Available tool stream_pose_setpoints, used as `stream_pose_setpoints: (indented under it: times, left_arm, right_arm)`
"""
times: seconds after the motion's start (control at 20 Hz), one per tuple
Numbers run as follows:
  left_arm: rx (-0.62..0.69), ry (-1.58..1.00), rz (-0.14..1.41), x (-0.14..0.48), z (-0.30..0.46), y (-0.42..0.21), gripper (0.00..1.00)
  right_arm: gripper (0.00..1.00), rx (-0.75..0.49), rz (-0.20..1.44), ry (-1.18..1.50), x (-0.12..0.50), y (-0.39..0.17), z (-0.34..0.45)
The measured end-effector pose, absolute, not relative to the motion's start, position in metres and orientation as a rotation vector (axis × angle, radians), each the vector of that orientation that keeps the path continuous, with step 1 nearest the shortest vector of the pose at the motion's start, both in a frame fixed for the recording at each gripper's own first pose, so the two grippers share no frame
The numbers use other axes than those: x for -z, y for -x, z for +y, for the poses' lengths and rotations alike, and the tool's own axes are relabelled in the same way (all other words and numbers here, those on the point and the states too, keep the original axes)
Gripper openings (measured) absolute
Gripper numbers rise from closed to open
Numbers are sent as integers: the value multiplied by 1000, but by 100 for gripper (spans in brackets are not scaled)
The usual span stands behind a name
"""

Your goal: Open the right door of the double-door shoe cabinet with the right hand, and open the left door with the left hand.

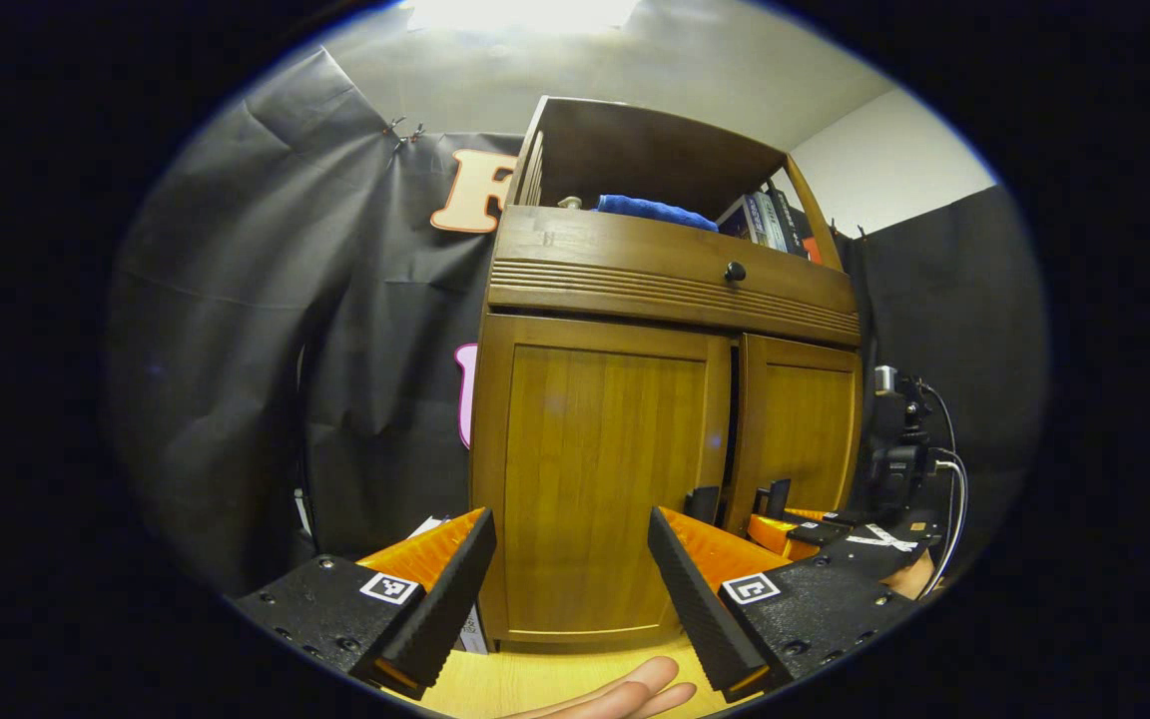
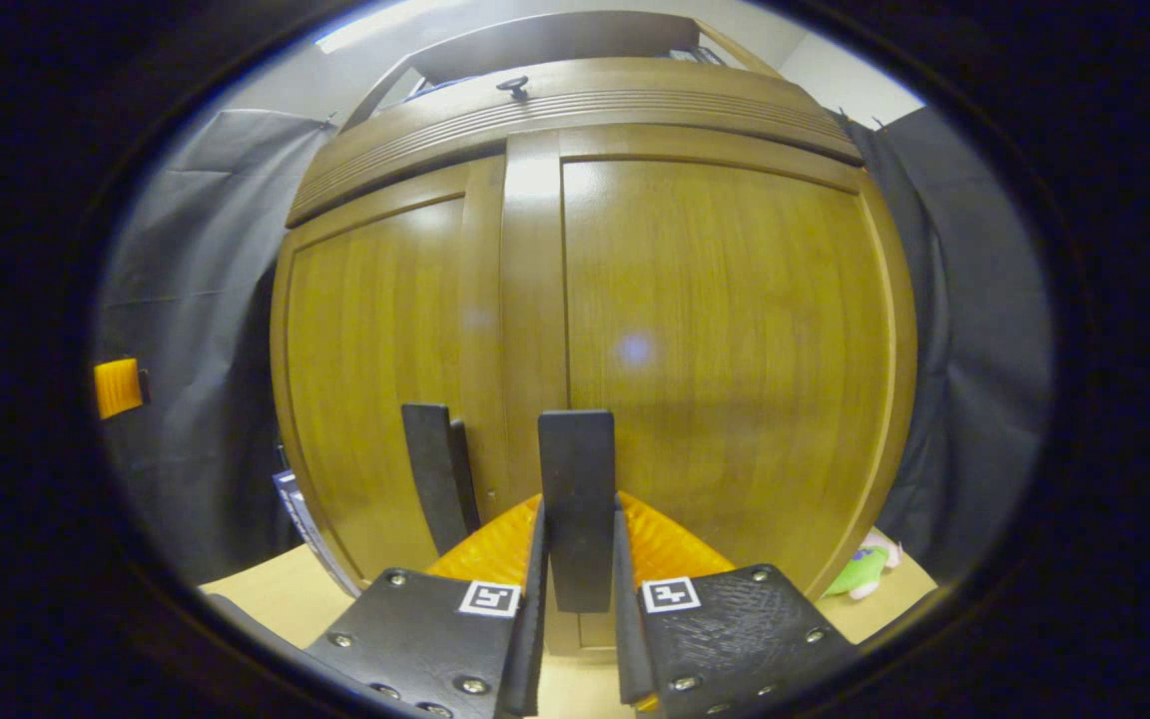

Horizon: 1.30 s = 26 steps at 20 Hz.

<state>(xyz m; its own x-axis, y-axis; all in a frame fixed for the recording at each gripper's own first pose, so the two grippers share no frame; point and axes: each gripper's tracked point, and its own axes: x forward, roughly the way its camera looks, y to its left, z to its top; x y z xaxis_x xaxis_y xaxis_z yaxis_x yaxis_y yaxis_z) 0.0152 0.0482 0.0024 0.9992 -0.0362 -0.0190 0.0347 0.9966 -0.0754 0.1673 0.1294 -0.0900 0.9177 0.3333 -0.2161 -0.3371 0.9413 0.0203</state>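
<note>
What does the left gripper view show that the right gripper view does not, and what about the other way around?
Left gripper view: a blue cloth and books on the cabinet's open top shelf, a hand at the bottom edge, and the open left gripper.
Right gripper view: the right gripper shut on the right door's handle, and a green toy beside the cabinet.
Both: the left door, the right door and the drawer knob.

A blue towel (image 1: 653,210) lies beside leaning books (image 1: 770,220); a camera on a stand (image 1: 892,439) stands nearby; a green toy (image 2: 860,571) rests on the counter (image 2: 276,591).
</note>
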Motion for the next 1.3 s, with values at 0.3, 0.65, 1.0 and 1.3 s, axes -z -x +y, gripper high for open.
stream_pose_setpoints:
  times: [0.3,0.65,1.0,1.3]
  left_arm:
    - [24,66,40,6,46,-23,91]
    - [24,52,77,18,40,-33,95]
    - [38,52,67,14,34,-29,92]
    - [47,51,43,7,35,-25,91]
  right_arm:
    - [19,-349,229,-28,96,-176,104]
    - [15,-400,161,-23,80,-167,118]
    - [48,-333,158,-51,78,-188,135]
    - [61,-300,205,-29,101,-198,137]
